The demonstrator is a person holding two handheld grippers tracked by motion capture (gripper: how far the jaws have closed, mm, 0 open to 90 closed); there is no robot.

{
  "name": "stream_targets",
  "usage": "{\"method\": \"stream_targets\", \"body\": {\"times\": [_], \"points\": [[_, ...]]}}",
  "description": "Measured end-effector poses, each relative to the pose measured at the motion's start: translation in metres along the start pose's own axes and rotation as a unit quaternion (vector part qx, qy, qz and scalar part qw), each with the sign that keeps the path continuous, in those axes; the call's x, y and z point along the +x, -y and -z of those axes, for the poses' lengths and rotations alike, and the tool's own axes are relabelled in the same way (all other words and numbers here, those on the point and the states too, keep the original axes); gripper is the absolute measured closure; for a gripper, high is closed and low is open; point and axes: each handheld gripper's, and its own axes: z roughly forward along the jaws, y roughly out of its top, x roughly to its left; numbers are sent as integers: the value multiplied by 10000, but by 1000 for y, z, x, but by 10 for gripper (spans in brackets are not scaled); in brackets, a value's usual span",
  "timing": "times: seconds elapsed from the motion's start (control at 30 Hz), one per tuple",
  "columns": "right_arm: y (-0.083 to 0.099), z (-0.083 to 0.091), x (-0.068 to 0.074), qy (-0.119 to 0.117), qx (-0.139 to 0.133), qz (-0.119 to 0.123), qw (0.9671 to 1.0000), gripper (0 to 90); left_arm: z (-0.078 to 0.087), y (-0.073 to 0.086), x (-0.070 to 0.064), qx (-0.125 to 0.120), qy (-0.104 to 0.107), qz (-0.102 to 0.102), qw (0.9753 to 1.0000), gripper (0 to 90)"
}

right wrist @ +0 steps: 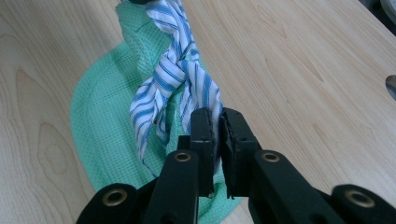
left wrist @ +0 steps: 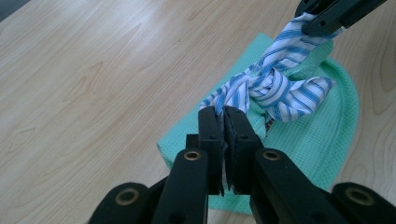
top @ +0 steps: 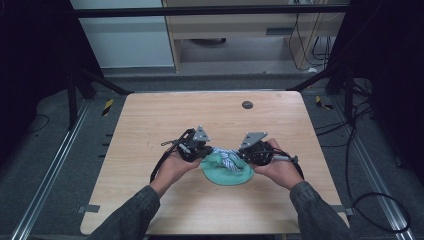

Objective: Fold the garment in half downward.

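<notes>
A light wooden table (top: 150, 200) with rounded corners carries a green waffle-weave cloth (top: 225, 175) near its front middle. A small dark round disc (top: 247, 104) sits toward the far edge, well apart from the cloth.

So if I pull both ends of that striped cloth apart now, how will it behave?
Probably floppy: the striped cloth is soft fabric, twisted into a knot between the left gripper and right gripper. Pulling would likely cinch the knot tighter rather than free it. It looks light, so the green cloth beneath may lift or drag along the table.
</notes>
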Motion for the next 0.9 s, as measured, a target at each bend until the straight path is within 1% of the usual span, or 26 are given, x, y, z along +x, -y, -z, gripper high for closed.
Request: {"method": "stream_targets", "body": {"times": [0.1,0.17,0.2,0.27,0.4,0.63,0.8,0.9], "points": [[3,1,2,1,3,22,10000,837,-1,4,-3,-14,39,-21,10000,866],[6,1,5,-22,11,25,10000,836,-2,6,-5,-30,70,9,10000,866],[7,1,5,-31,9,26,10000,837,-2,7,-6,-3,73,-32,10000,866],[9,1,7,-48,26,36,10000,836,-2,9,-8,-2,132,-26,9999,866],[11,2,10,-53,61,93,9999,836,-2,11,-12,-8,166,-62,9998,866],[12,7,15,-49,71,159,9998,832,1,16,-16,-98,296,-88,9995,866],[16,9,20,-58,80,212,9997,832,2,23,-21,-121,364,-151,9991,866],[17,9,24,-45,100,265,9996,831,2,25,-24,-126,367,-193,9991,866]]}}
